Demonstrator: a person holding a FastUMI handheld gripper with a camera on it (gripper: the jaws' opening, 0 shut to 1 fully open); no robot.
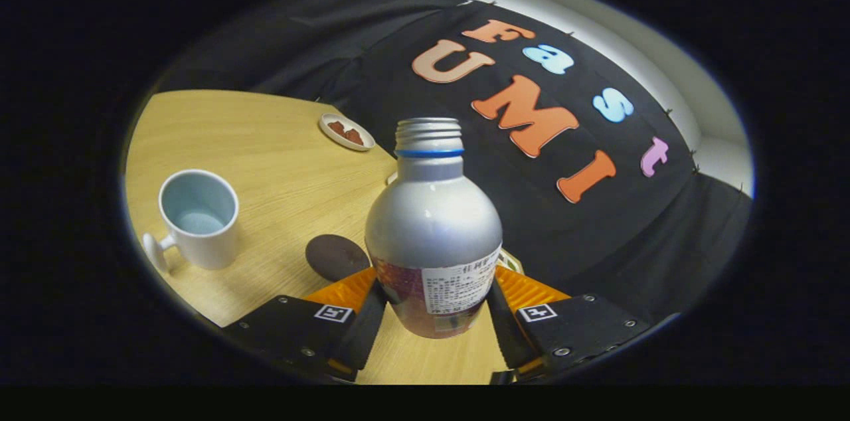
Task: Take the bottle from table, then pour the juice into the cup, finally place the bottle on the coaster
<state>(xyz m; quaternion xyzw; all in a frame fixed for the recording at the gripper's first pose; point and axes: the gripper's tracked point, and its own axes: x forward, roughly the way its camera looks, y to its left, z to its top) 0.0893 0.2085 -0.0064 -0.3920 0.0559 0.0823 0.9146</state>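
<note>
A silver bottle (433, 222) with an uncapped threaded neck, a blue ring and a printed label stands upright between my fingers. Both fingers press on its lower body, so my gripper (435, 301) is shut on it. Its base hangs a little above the wooden table (279, 162). A round dark coaster (335, 256) lies flat just left of the bottle, close ahead of the left finger. Further left stands a white cup (198, 218) with a pale blue inside, its handle turned toward me. I cannot tell whether it holds liquid.
A small white dish (346, 131) with reddish-brown pieces sits near the table's far edge, beyond the bottle. The table ends close behind the bottle, where the black cloth wall hangs.
</note>
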